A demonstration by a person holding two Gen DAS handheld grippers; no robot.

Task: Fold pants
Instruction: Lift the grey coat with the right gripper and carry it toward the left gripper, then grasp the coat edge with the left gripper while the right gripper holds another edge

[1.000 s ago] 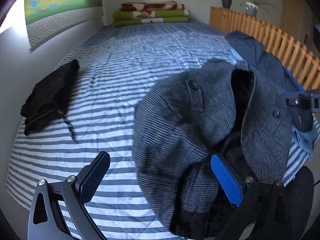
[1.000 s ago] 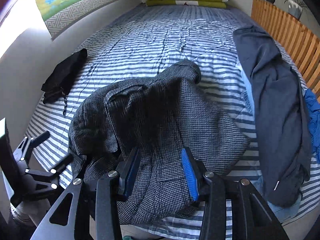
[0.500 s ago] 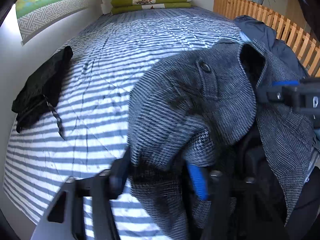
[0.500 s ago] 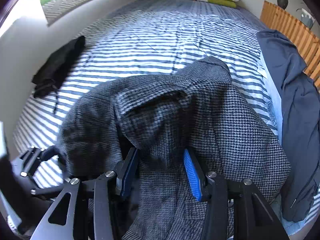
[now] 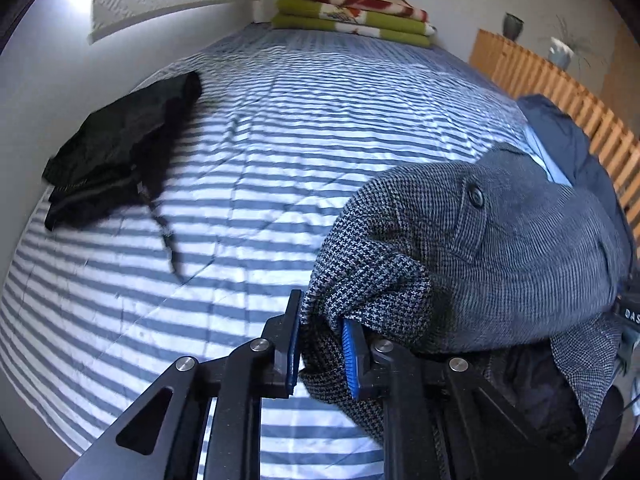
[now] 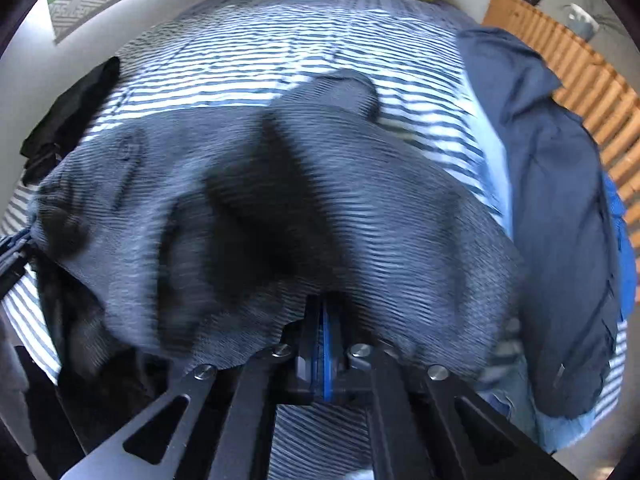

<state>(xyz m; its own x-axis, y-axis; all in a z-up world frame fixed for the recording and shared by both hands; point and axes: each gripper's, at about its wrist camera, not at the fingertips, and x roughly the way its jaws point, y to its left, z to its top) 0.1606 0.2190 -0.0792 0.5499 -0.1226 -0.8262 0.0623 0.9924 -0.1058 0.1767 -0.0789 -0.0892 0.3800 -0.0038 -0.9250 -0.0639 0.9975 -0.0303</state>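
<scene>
The grey houndstooth pants are lying bunched on the near part of the striped bed, one button facing up; you are pinching a thick fold of their edge in your left gripper, whose jaws are closing with the cloth between the blue pads; your right gripper is standing with its jaws pressed together on the pants' near hem, the cloth draping over the fingertips in a blurred view. A dark blue garment is lying along the right side of the bed, beside the wooden slats; a black folded garment is resting at the left edge, well apart from the pants; folded blankets are sitting at the far end.
</scene>
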